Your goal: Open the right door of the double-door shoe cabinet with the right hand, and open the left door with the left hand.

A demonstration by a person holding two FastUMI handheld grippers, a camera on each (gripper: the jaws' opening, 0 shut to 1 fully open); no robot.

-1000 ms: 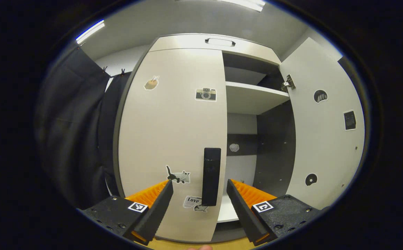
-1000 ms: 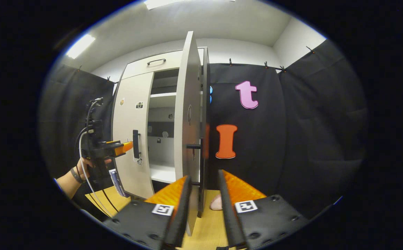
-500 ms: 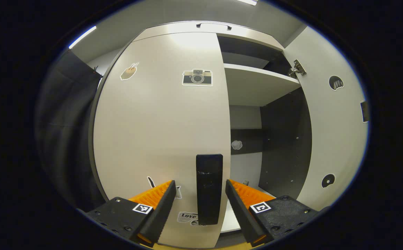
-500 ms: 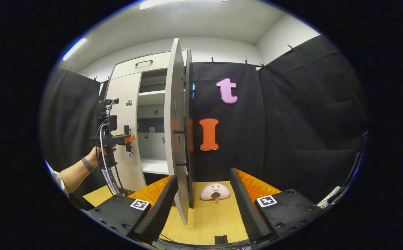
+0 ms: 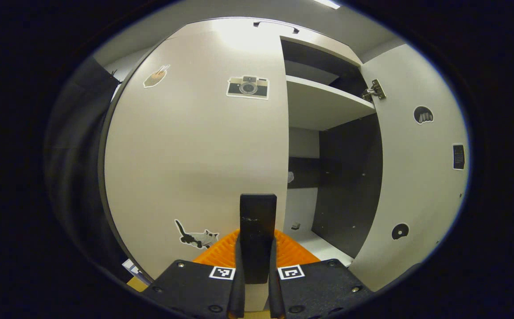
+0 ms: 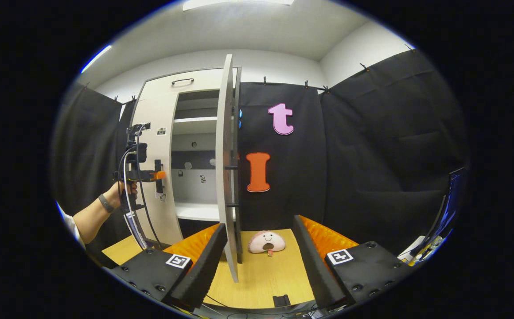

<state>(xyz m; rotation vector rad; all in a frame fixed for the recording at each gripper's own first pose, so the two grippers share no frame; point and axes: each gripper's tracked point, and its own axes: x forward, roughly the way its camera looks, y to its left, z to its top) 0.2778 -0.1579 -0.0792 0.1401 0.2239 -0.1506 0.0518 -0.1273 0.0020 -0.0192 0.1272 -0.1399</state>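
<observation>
The pale shoe cabinet's left door (image 5: 195,146), dotted with stickers, is closed. Its black vertical handle (image 5: 258,221) stands between my left gripper's fingers, and the left gripper (image 5: 257,241) is shut on it. In the right gripper view the same gripper (image 6: 157,175) sits at that handle, held by a person's hand (image 6: 122,195). The right door (image 6: 227,177) stands swung wide, seen edge-on, and shows its inner face (image 5: 416,177) in the left gripper view. My right gripper (image 6: 259,223) is open and holds nothing, a little back from that door's lower edge.
Inside the cabinet are a pale shelf (image 5: 323,106) and a dark side wall (image 5: 350,177). A pink plush toy (image 6: 266,241) lies on the wooden floor (image 6: 274,274) beside the open door. Black cloth walls surround the booth.
My left gripper moved in and shut on the left door's handle. My right gripper opened and drew back from the right door, which stays wide open.
</observation>
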